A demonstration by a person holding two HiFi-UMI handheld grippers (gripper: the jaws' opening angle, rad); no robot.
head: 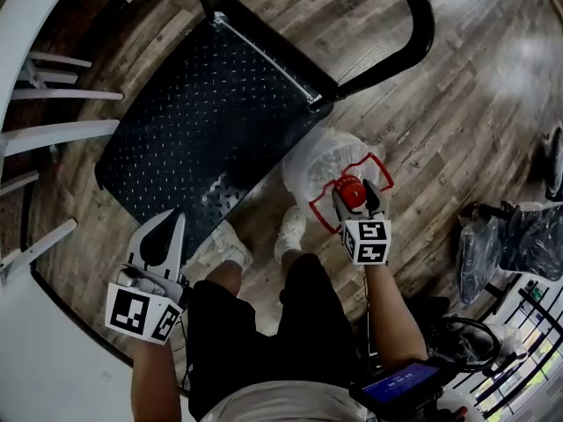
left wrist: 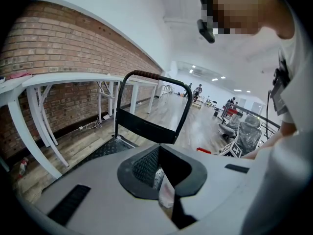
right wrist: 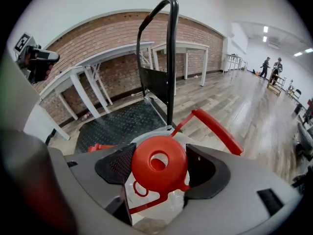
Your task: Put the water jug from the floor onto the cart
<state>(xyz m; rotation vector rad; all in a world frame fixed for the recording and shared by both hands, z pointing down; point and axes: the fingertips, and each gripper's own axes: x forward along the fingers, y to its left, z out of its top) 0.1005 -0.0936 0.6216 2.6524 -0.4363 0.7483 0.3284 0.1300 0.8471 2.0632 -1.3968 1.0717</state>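
Observation:
The water jug is clear plastic with a red cap and a red carry handle. It stands on the wood floor against the near right corner of the black cart. My right gripper reaches down over the jug's top. In the right gripper view the red cap sits between the wide open jaws of my right gripper, with the red handle beyond. My left gripper hangs over the cart's near edge. Its jaws meet at the tips and hold nothing.
The cart's black push handle arches over its far end. White table legs line the left side, in front of a brick wall. Plastic-wrapped chairs stand at the right. The person's white shoes are beside the jug.

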